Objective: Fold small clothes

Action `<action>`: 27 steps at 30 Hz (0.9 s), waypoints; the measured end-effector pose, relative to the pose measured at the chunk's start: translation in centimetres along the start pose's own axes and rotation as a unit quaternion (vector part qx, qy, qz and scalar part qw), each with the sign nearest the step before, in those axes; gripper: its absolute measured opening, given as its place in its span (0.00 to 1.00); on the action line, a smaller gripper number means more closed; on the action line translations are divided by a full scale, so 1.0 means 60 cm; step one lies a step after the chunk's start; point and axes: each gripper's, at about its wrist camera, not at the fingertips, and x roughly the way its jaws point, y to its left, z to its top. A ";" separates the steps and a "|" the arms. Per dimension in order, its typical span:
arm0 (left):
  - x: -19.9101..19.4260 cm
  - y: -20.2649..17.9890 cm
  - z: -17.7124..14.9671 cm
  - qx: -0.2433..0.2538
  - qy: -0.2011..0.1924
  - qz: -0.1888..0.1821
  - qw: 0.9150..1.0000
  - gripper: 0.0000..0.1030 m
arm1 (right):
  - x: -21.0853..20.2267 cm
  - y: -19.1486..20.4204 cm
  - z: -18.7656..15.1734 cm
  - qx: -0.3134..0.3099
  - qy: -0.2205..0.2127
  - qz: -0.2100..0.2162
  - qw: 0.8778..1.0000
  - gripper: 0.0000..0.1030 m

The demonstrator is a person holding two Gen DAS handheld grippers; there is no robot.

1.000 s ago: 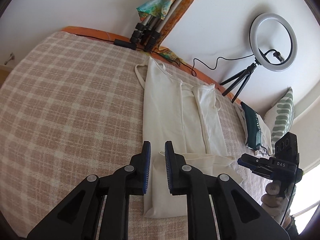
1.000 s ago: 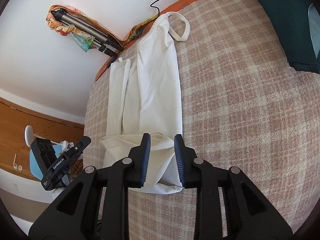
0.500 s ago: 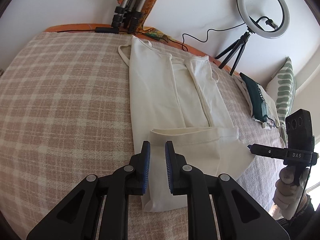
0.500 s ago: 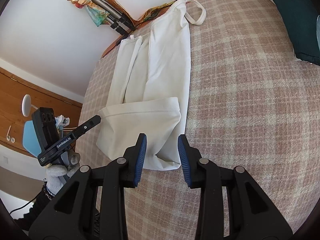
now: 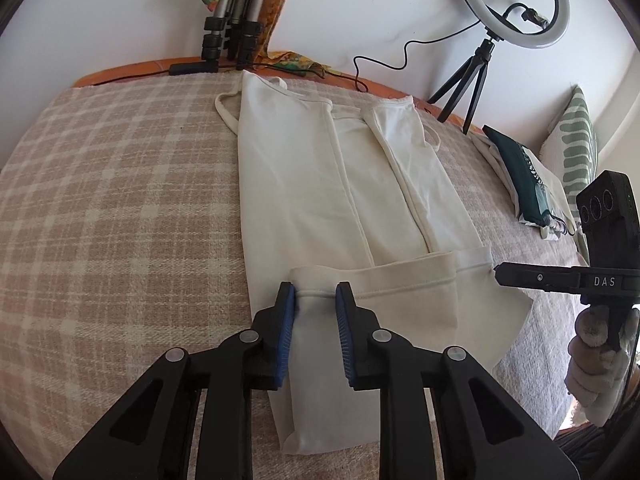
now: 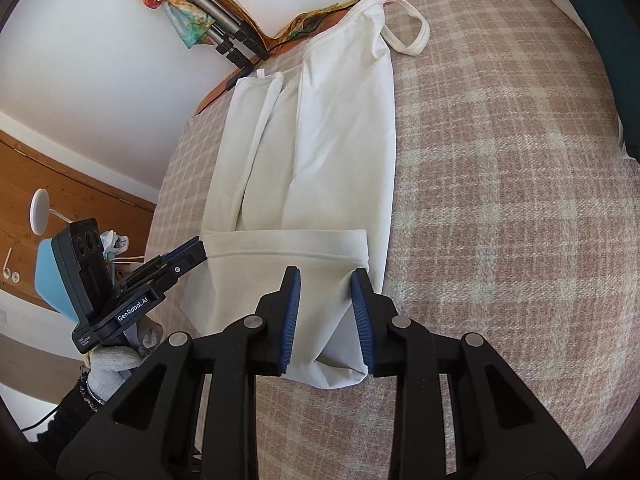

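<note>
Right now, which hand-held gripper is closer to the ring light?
Right. The ring light stands past the garment's far right corner. The right hand-held gripper is at the folded hem's right end; the left hand-held gripper is at its left end, farther away.

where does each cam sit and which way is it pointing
Left wrist: on the left claw, facing along the top toward the wall and ring light; right claw and hand show.
Right wrist: on the right claw, facing the same way; left claw and glove show.
Shared: top, blanket, tripods.
</note>
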 end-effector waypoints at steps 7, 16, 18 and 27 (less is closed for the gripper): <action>-0.015 0.004 0.003 -0.002 -0.025 0.006 1.000 0.04 | -0.001 0.027 -0.002 -0.037 -0.016 -0.030 0.999 0.05; -0.022 0.022 0.008 -0.011 -0.038 0.039 0.998 0.05 | -0.032 0.000 0.002 -0.012 -0.034 -0.046 0.998 0.05; -0.028 0.023 0.012 -0.011 -0.042 0.044 0.998 0.05 | -0.043 -0.010 -0.005 -0.005 -0.023 -0.003 1.000 0.06; -0.050 -0.006 0.012 0.021 -0.056 0.018 0.998 0.06 | -0.043 -0.010 -0.039 -0.020 0.005 0.062 0.998 0.40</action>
